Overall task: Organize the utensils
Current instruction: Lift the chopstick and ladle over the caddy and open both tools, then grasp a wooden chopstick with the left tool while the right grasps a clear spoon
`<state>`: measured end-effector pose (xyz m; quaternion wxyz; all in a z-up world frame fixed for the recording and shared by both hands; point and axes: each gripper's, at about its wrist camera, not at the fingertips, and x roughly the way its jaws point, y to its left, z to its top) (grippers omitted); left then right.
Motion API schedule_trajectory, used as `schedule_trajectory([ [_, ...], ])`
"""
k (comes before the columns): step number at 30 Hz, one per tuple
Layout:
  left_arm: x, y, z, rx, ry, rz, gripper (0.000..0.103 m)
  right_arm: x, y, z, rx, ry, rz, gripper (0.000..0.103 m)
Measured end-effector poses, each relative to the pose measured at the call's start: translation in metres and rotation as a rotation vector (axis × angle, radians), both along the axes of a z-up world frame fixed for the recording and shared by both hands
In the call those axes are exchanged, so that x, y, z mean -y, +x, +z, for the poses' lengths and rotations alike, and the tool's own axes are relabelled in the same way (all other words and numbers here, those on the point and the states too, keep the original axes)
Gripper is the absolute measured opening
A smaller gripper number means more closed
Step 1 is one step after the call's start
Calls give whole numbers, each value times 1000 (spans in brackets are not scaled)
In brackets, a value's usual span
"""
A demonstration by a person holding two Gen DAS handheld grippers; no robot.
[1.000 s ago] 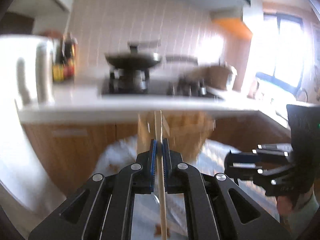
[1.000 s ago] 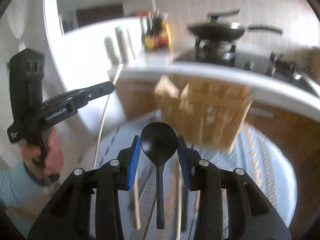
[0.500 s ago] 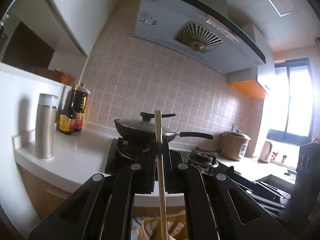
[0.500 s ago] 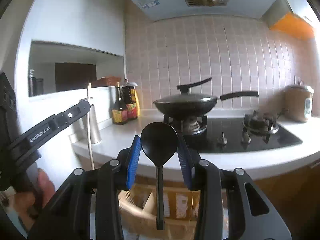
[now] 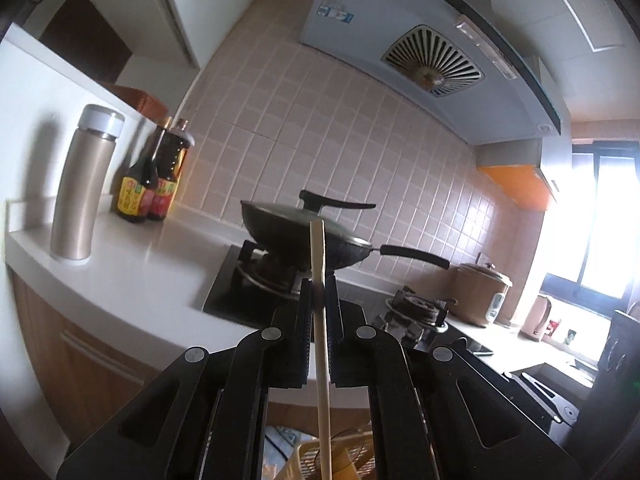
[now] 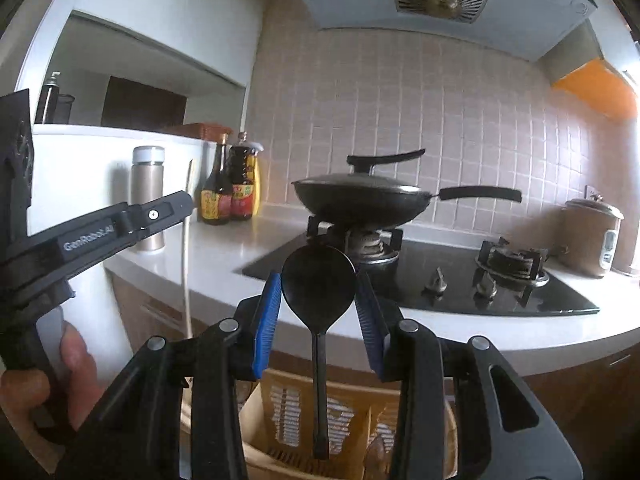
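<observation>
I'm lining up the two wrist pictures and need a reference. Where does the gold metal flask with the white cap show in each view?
Left wrist view: the gold metal flask with the white cap stands at the far left on the white countertop, left of the two dark sauce bottles.
Right wrist view: the flask is left of centre, partly behind the left gripper.
Shared landmark: the black lidded wok on the stove.

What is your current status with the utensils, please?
Left gripper shut on chopstick. Right gripper shut on black spoon. Yellow utensil basket below, nothing in the way.
</observation>
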<state>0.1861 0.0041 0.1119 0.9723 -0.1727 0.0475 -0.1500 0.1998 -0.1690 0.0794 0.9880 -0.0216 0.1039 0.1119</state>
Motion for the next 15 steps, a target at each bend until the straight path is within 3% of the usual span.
schedule_trajectory([
  [3,2,-5,-3,-10,31,-22,7,0,-5,-4,-42,-3,33,37],
  [5,0,-11,-2,-16,50,-41,18,3,-13,-3,-46,6,32,39],
  [7,-6,-21,1,-22,56,-64,31,10,-23,0,-61,33,40,52],
  [8,-10,-25,3,-29,56,-76,32,14,-27,2,-69,47,46,56],
  [12,-28,-42,10,-83,57,-98,32,28,-48,11,-126,103,70,56],
  [15,-46,-61,14,-149,63,-117,35,38,-69,16,-220,152,80,56],
])
